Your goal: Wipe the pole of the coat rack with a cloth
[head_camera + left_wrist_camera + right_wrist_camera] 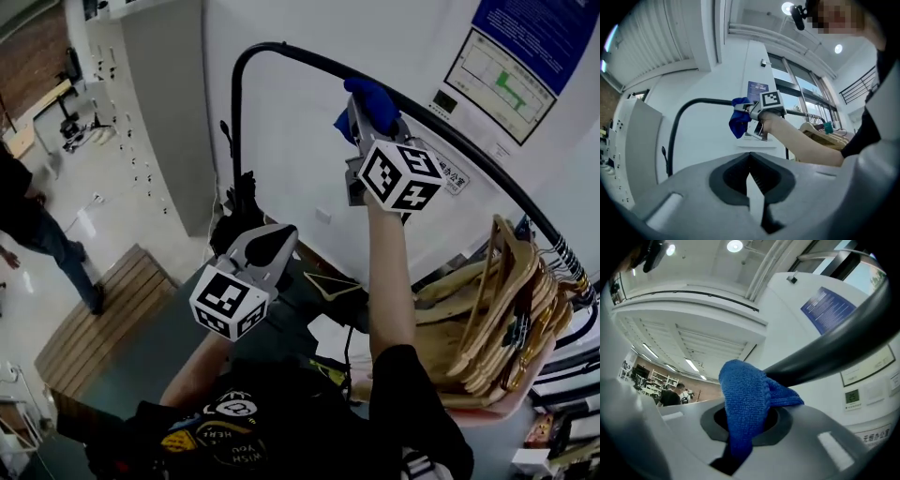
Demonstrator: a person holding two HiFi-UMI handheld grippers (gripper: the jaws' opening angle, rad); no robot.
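The coat rack's black pole (281,52) curves up from the left and runs down to the right. A blue cloth (373,101) is pressed against the pole near its top, held by my right gripper (367,120), which is shut on it. In the right gripper view the blue cloth (743,404) sticks out of the jaws and touches the black pole (834,348). My left gripper (246,255) hangs lower, left of the pole, shut and holding nothing. The left gripper view shows the cloth (739,120) on the pole (693,105) from afar.
Wooden hangers (497,309) crowd the pole's lower right end. A white wall with posters (525,47) stands behind the rack. A wooden pallet (108,309) lies on the floor at left, where a person (37,234) stands. Papers (333,337) lie below the rack.
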